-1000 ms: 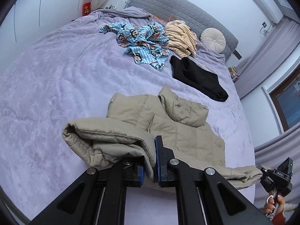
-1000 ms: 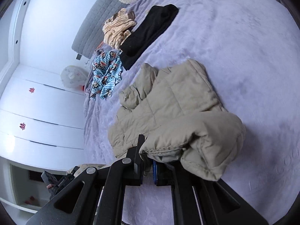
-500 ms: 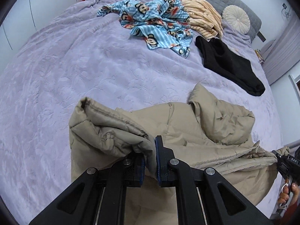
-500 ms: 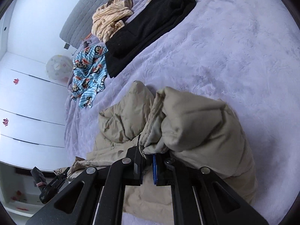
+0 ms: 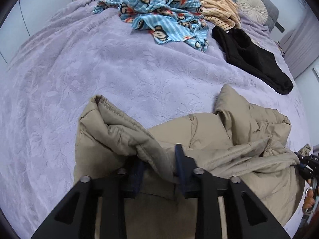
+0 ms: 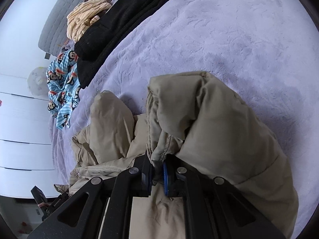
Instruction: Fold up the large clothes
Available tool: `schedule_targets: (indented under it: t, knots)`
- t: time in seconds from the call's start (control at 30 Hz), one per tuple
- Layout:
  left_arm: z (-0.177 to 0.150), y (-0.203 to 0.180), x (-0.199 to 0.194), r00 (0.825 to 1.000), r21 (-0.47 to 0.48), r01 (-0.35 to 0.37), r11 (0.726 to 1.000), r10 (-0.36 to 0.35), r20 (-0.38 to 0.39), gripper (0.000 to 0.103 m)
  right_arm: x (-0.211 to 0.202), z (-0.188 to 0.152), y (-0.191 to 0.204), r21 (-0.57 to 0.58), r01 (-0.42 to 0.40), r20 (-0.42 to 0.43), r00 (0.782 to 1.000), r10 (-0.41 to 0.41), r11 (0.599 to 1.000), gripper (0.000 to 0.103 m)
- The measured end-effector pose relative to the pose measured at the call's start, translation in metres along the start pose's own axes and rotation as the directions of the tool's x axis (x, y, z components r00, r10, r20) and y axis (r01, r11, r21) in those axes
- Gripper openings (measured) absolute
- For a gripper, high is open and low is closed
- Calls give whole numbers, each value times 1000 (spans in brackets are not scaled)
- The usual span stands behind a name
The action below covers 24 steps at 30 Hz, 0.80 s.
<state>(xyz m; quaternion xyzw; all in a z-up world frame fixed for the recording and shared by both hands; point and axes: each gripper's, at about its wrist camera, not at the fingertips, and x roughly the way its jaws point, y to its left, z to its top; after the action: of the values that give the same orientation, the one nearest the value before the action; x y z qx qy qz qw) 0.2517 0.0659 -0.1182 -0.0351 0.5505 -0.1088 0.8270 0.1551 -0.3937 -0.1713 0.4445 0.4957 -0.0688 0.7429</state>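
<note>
Left wrist view: parted around the beige puffer jacket lying just ahead on the bed, right gripper clamped on its hem; best released only once the fold lay flat.

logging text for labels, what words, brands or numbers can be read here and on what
"DA": white letters on the right gripper, cut off by the frame edge.
Small white print on the left gripper: too blurred to read.
Blue monkey-print garment: cartoon faces only, no lettering I can make out.
</note>
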Motion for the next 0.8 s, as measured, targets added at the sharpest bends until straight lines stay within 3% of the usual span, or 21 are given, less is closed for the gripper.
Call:
schedule_targets:
  t: [0.03, 0.07, 0.1, 0.13, 0.2, 0.23, 0.27, 0.3, 0.33, 0.43, 0.53, 0.7, 0.8]
  knots:
    - [-1, 0, -13, 999, 9, -16, 1000, 15, 37, 83, -5, 0, 3, -12, -4, -2, 1000, 4, 1000, 27]
    - [-2, -1, -27, 995, 17, -39, 999, 37, 91, 86, -11, -1, 6, -21, -7, 1, 1000, 7, 1000, 38]
    - [-3, -2, -38, 991, 30, -48, 998, 44, 125, 86, -21, -1, 9, -30, -17, 14, 1000, 17, 999, 65]
    - [-3, -3, -46, 990, 45, -43, 998, 36, 134, 86, -29, -3, 11, -37, -24, 30, 999, 25, 999, 78]
    - [-5, -6, -53, 993, 53, 7, 999, -13, 120, 85, -49, -10, 18, -65, -49, 68, 996, 53, 997, 77]
    - [-8, -10, -52, 994, 65, 53, 997, -59, 96, 80, -54, -15, 23, -88, -58, 59, 996, 63, 994, 67]
    - [-12, -17, -48, 993, 80, 92, 993, -98, 70, 62, -57, -21, 28, -113, -71, 46, 996, 76, 991, 55]
    - [-18, -27, -40, 992, 105, 121, 987, -125, 30, 58, -55, -28, 33, -153, -79, 19, 996, 83, 985, 29]
    - [-25, -38, -32, 990, 132, 141, 981, -142, 5, 58, -48, -36, 40, -200, -78, -20, 997, 75, 977, 24]
    - [-47, -74, -1, 991, 202, 134, 970, -132, -24, 58, -17, -60, 57, -324, -66, -99, 994, 36, 944, 20]
    - [-52, -95, 32, 998, 228, 56, 972, -60, 10, 58, 16, -74, 63, -389, -25, -106, 994, -17, 921, 18]
    - [-27, -98, 65, 999, 187, 26, 982, -34, 42, 58, 53, -57, 59, -415, 40, -50, 997, -67, 909, 1]
    - [-14, -96, 68, 1000, 188, 22, 982, -26, 16, 58, 61, -43, 54, -399, 36, -55, 996, -64, 916, 0]
